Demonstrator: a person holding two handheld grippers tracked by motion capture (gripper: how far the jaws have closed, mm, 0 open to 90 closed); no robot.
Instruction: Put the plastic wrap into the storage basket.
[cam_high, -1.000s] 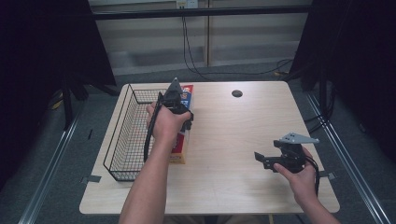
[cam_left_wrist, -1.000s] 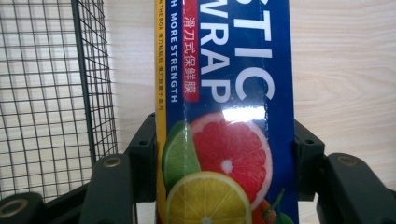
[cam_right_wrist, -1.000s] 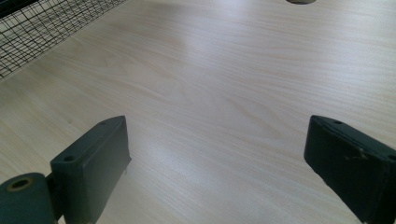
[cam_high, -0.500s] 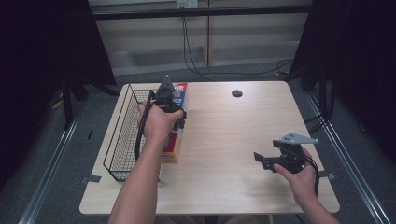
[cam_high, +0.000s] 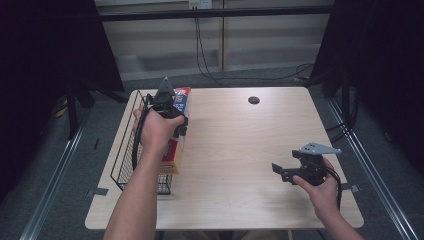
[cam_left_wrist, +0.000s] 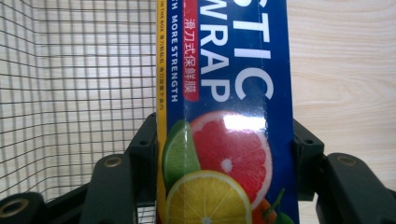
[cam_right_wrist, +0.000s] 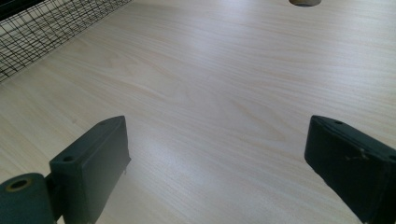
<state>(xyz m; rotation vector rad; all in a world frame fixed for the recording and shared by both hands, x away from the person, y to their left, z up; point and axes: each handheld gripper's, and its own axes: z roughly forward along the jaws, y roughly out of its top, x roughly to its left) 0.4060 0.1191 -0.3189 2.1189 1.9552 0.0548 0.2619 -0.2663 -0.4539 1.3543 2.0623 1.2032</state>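
The table (cam_high: 235, 150) is a pale wood-grain slab with rounded corners, standing on a grey floor (cam_high: 60, 185) with dark curtains (cam_high: 45, 55) to either side and a light wall (cam_high: 260, 25) behind, down which cables (cam_high: 200, 45) hang. A round cable hole (cam_high: 254, 100) sits in the table top, far ahead of the right claw (cam_high: 276, 170) and off to the side of the left claw (cam_high: 176, 111). A black wire basket (cam_high: 129, 150) occupies the table edge on the outer side of the left claw; in the left gripper view its mesh wall (cam_left_wrist: 79, 79) stands directly beside that claw's jaw. Between the two claws the table top is bare wood, and the right gripper view shows open surface ahead of its jaws up to the basket corner (cam_right_wrist: 51, 23) and the hole (cam_right_wrist: 304, 2). The right claw is held low near the table's near edge, well apart from the basket, with its jaws spread wide and nothing between them. The left claw is clamped on a plastic wrap box (cam_left_wrist: 229, 116), one jaw pressed on each long side face. The box (cam_high: 176, 140) is long and narrow, blue with citrus fruit printed on it and a yellow side strip. Its long axis runs straight ahead of the left claw, away from the person, parallel to the basket's long side and along its inner rim. Whether the box rests on the rim or is carried clear of it cannot be told.
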